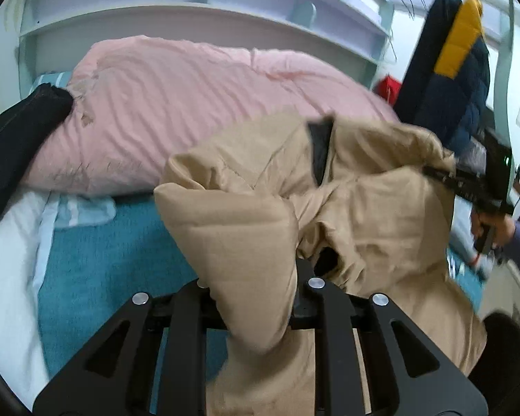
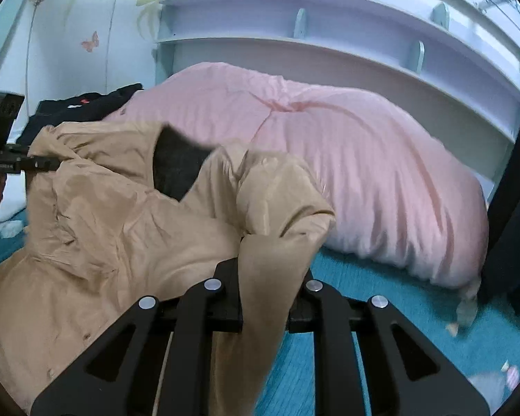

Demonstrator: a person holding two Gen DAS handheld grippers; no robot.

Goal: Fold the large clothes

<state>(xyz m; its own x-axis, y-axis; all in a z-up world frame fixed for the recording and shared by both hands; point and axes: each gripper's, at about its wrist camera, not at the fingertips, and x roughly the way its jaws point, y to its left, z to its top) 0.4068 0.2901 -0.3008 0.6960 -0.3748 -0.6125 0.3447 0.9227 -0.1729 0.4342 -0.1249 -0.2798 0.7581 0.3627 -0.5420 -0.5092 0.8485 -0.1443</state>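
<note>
A tan padded coat (image 1: 364, 208) with a dark lining hangs in the air between my two grippers above the bed. My left gripper (image 1: 256, 287) is shut on a puffy fold of the coat, which covers its fingertips. My right gripper (image 2: 270, 277) is shut on another fold of the coat (image 2: 121, 228), likewise hidden by cloth. In the left wrist view the right gripper (image 1: 443, 175) pinches the coat's far edge. In the right wrist view the left gripper (image 2: 48, 164) pinches the opposite edge.
A bunched pink duvet (image 1: 197, 104) lies behind on the teal bed sheet (image 1: 97, 263). Dark clothes (image 1: 14, 138) lie at the left. A navy and yellow jacket (image 1: 461, 69) hangs at the right. A white shelf headboard (image 2: 329, 27) runs along the back.
</note>
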